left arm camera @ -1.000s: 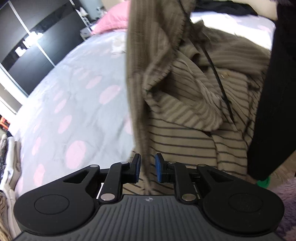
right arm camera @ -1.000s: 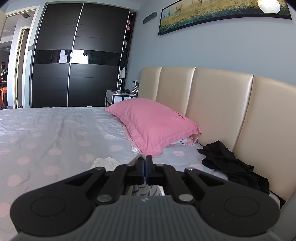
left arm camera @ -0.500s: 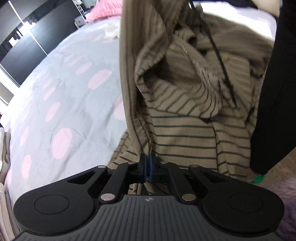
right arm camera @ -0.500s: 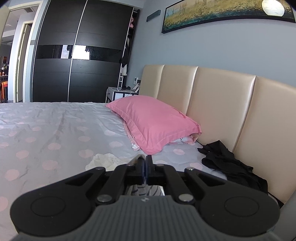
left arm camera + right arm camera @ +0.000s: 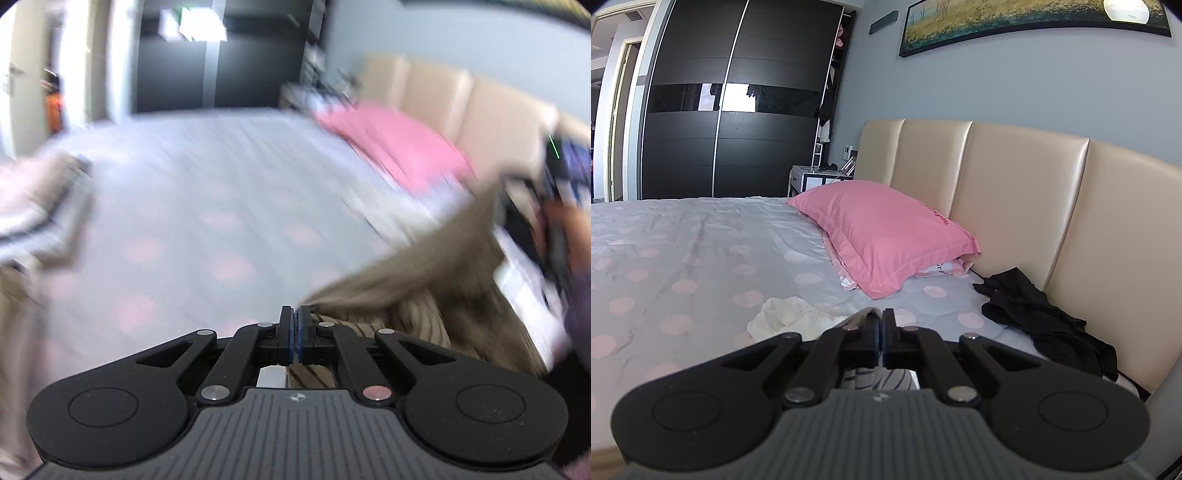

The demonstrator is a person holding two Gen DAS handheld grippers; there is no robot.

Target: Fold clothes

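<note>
The bedsheet (image 5: 701,251) is pale grey with soft pink dots, and the pillow (image 5: 886,236) on it is plain bright pink against a cream padded headboard (image 5: 1015,192). The striped garment (image 5: 424,295) is olive-brown with thin dark stripes, a crumpled cloth (image 5: 783,317) is off-white, and a heap of clothing (image 5: 1045,317) by the headboard is black. The wardrobe (image 5: 738,110) is glossy black with thin white lines, the wall (image 5: 997,81) blue-grey, and the framed picture (image 5: 1034,18) yellow and teal.
</note>
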